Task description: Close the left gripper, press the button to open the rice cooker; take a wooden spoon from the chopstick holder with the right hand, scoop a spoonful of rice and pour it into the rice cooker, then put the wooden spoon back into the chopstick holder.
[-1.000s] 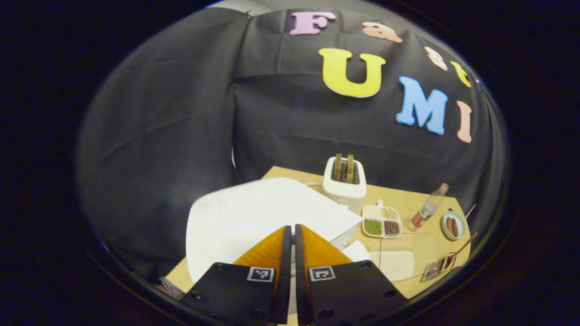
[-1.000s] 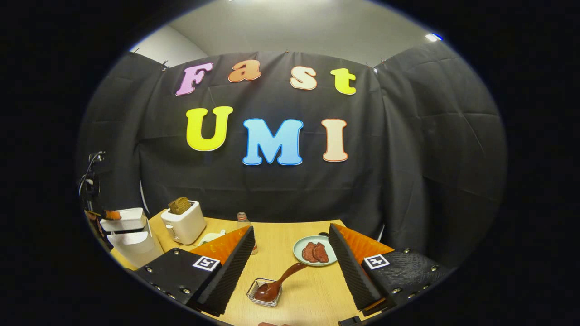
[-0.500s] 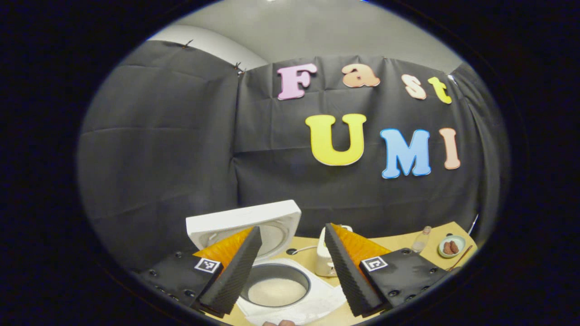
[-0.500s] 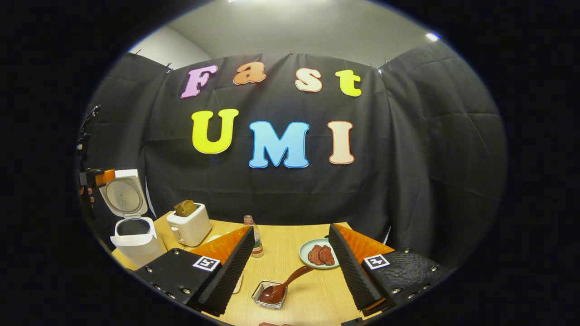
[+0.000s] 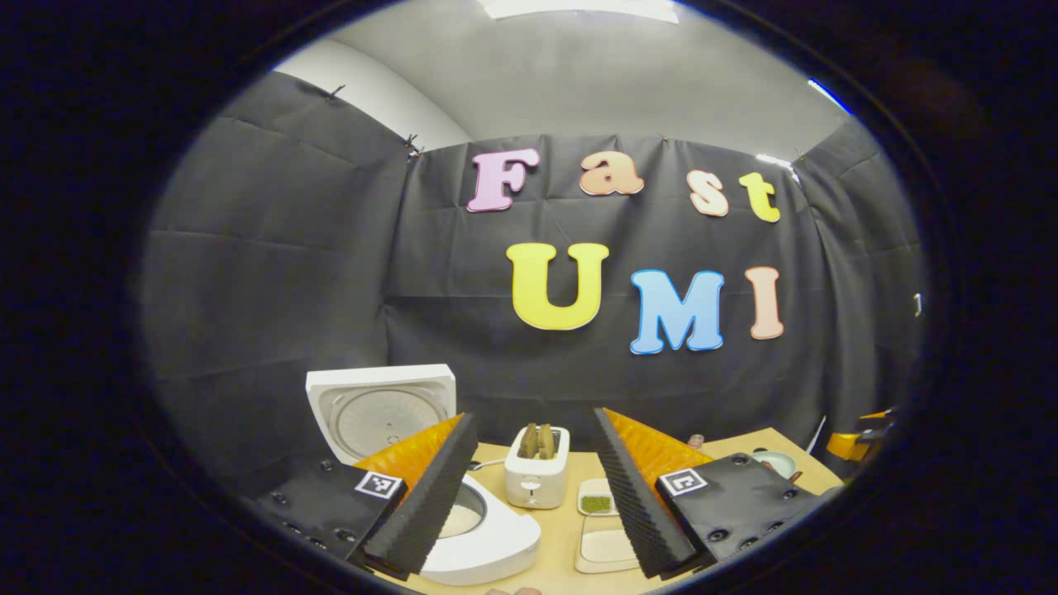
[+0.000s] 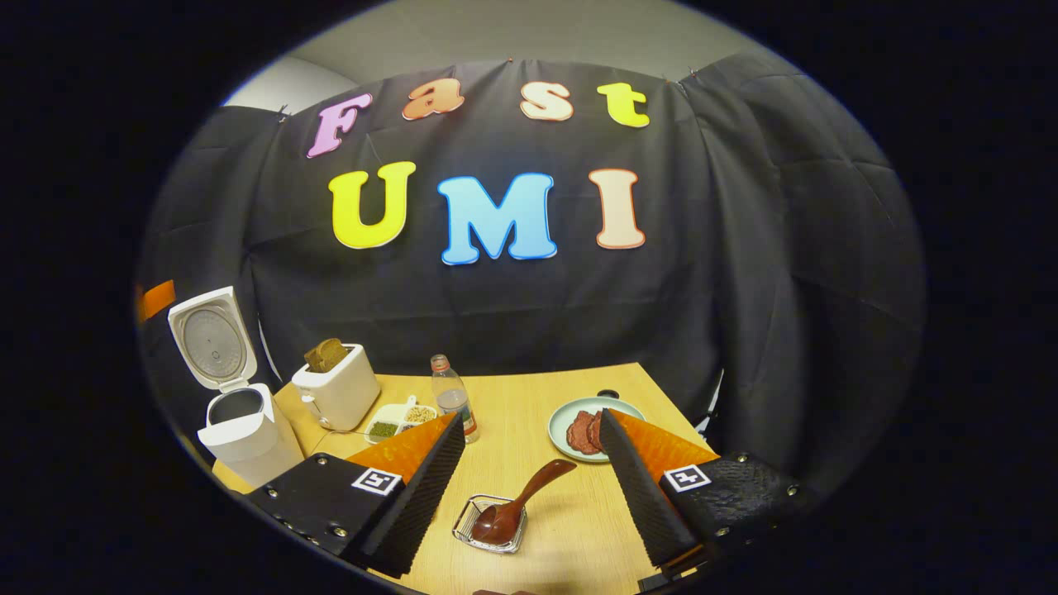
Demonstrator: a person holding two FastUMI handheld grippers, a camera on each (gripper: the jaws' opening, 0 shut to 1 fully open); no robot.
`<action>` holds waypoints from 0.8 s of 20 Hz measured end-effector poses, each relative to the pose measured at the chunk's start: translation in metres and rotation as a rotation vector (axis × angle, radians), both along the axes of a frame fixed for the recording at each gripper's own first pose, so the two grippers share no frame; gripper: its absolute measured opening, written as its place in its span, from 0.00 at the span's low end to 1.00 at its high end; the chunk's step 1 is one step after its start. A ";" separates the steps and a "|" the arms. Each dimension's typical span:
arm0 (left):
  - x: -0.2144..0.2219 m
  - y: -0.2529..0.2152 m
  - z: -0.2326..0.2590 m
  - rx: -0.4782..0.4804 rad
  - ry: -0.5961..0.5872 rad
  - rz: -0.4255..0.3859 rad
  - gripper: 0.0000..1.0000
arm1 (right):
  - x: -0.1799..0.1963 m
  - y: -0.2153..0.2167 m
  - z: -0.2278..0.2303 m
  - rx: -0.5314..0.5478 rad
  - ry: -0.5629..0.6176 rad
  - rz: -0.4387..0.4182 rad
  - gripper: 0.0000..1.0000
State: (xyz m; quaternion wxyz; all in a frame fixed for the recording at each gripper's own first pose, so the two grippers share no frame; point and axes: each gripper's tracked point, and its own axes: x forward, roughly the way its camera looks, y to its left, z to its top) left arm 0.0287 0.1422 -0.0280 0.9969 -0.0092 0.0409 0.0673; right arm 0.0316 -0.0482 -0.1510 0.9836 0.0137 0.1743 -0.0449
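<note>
Fingers of the left gripper [image 5: 533, 496] stand wide apart with nothing between them, raised above the near left part of the wooden table [image 5: 570, 529]. Left gripper view, left to right: the rice cooker [image 5: 483, 537] sits just beyond the left finger, its lid [image 5: 380, 409] swung up and standing nearly upright at the back, the round inner plate facing forward; a pale fill shows in the pot. Between the two fingers, farther back, is a white toaster [image 5: 537, 478] with two slices of bread in its slots. Just right of it lies a divided white dish [image 5: 597, 502] holding something green, and nearer the camera a flat white tray [image 5: 607, 549]. At the far right edge part of the other gripper is visible.

Right gripper [image 6: 529, 487]: fingers also spread wide, holding nothing, hovering above the table. Right gripper view, left to right: open rice cooker at the table's left corner, lid up; toaster beside it; divided dish with green and tan fills; a clear bottle [image 6: 453, 397] standing upright; the wire chopstick holder [image 6: 488, 525] low between the fingers, with the wooden spoon [image 6: 517, 504] resting in it, bowl down in the holder and handle slanting up to the right; a pale plate [image 6: 579, 430] with dark red slices near the right finger.
</note>
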 end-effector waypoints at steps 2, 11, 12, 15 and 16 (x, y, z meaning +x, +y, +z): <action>-0.004 -0.012 -0.005 0.001 0.004 -0.026 0.96 | 0.008 -0.005 -0.027 0.028 0.060 -0.018 1.00; -0.007 -0.015 -0.020 0.024 0.055 -0.010 0.97 | 0.046 -0.016 -0.130 0.153 0.268 -0.075 1.00; -0.007 -0.015 -0.021 0.029 0.062 -0.009 0.98 | 0.050 -0.017 -0.138 0.151 0.284 -0.080 1.00; -0.006 -0.014 -0.016 0.041 0.058 0.011 0.97 | 0.062 -0.020 -0.153 0.170 0.289 -0.089 0.97; -0.005 -0.014 -0.015 0.044 0.055 0.017 0.96 | 0.067 -0.021 -0.155 0.178 0.282 -0.090 0.95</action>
